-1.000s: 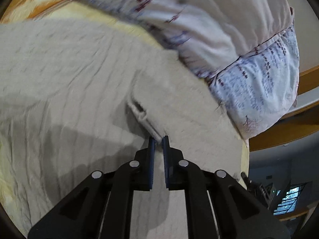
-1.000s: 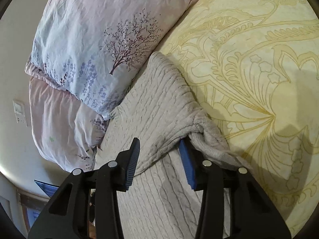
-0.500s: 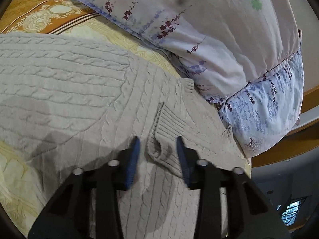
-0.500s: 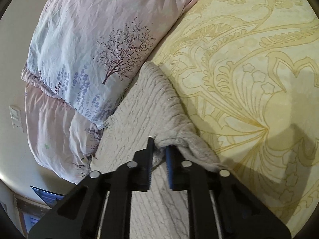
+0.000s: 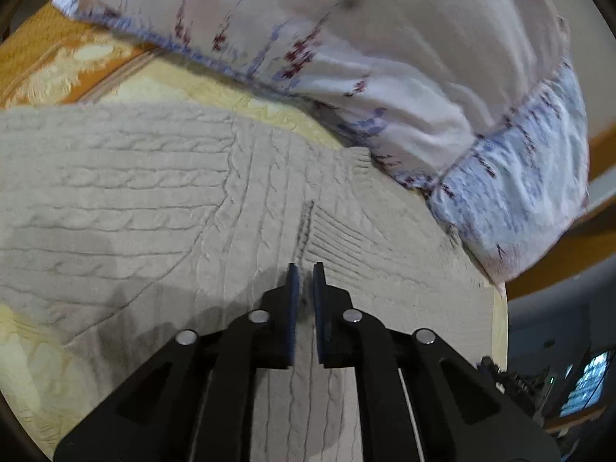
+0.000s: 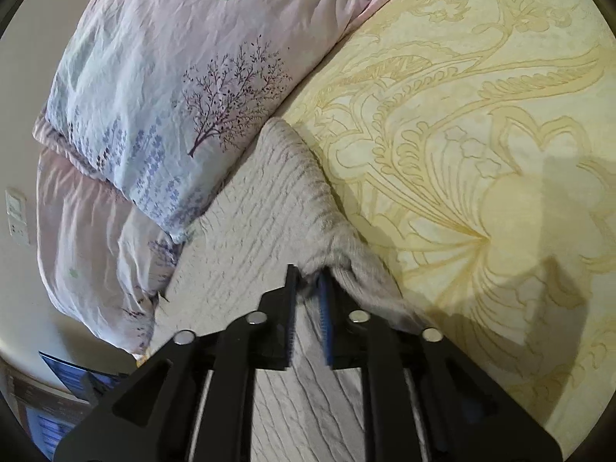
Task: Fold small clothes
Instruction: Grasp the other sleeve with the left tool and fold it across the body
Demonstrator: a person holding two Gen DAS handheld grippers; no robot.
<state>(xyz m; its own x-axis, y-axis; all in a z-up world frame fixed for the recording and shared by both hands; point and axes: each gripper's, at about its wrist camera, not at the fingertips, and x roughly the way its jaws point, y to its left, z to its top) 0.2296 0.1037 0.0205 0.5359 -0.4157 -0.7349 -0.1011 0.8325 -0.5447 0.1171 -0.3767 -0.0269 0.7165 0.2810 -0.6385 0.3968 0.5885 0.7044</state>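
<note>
Your cream cable-knit sweater (image 5: 161, 200) lies spread flat across the yellow patterned bedspread (image 6: 481, 134), its far edge just beside the floral pillows (image 6: 161, 77). Its long axis runs left to right in the left wrist view, away from you in the right one.

The right gripper (image 6: 308, 281) is the one already on the garment — its jaws, which have just opened a little, pinch a bunched fold at the sweater's right edge, so the coming fold travels leftward over the body.

The left gripper (image 5: 304, 273) has just been closing; its jaws stand almost together over the ribbed cuff (image 5: 331, 231), just beyond the tips. Motion blur hides whether any knit is caught. The near hem is cut off behind both grippers.
</note>
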